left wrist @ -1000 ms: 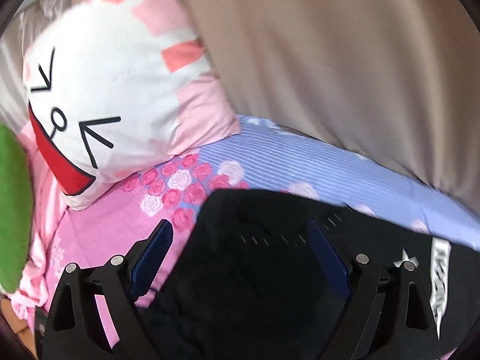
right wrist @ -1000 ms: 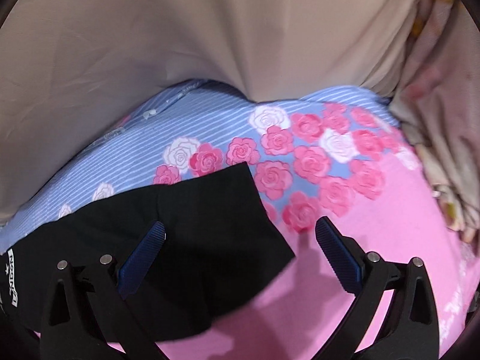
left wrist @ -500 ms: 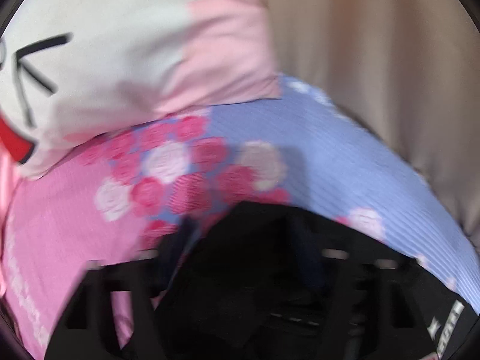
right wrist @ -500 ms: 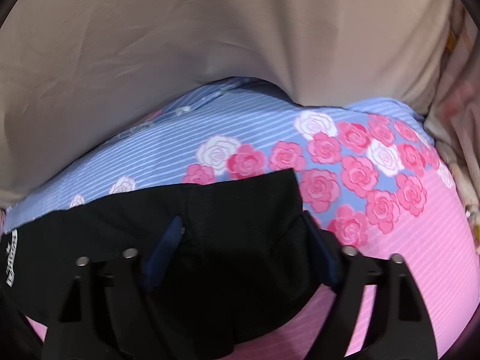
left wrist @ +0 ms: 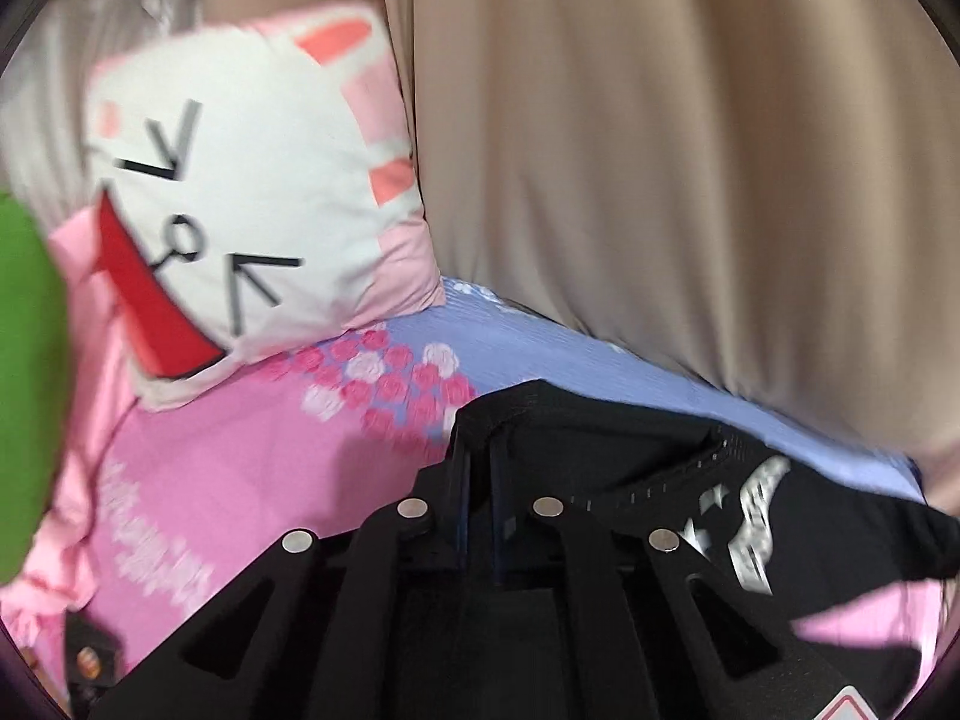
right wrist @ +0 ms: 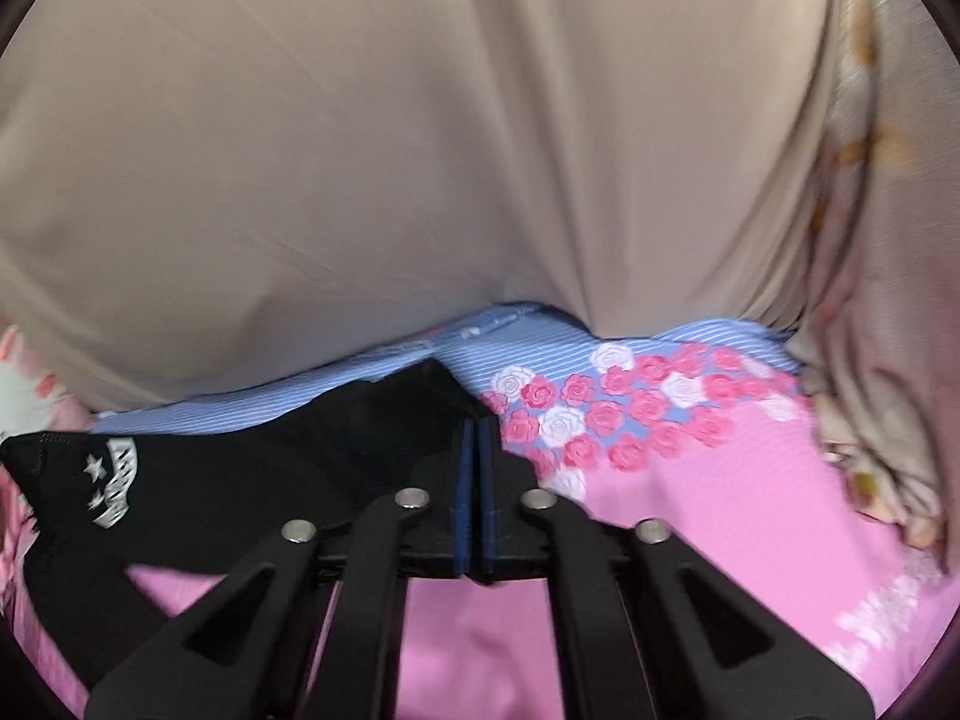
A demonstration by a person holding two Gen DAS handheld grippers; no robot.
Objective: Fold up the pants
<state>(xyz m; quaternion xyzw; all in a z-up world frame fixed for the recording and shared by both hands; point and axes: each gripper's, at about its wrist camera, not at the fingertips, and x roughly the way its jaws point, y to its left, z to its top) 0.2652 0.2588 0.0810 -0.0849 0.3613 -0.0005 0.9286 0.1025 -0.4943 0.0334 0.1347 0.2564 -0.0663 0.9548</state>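
The black pants point(left wrist: 630, 462) with a white star logo hang lifted above the pink and blue flowered bed sheet point(left wrist: 228, 480). My left gripper point(left wrist: 477, 450) is shut on the left corner of their upper edge. In the right wrist view the same pants point(right wrist: 288, 468) stretch to the left, and my right gripper point(right wrist: 476, 438) is shut on their right corner. The fabric sags between the two grippers, with pink sheet showing under it.
A white and pink cartoon-face pillow point(left wrist: 252, 222) lies at the far left of the bed, beside something green point(left wrist: 24, 396). A beige curtain point(right wrist: 420, 150) hangs behind the bed. A crumpled pale floral cloth point(right wrist: 882, 360) lies at the right.
Both grippers were open over the pants lying flat. They have closed on the pants' two corners and lifted the edge off the sheet.
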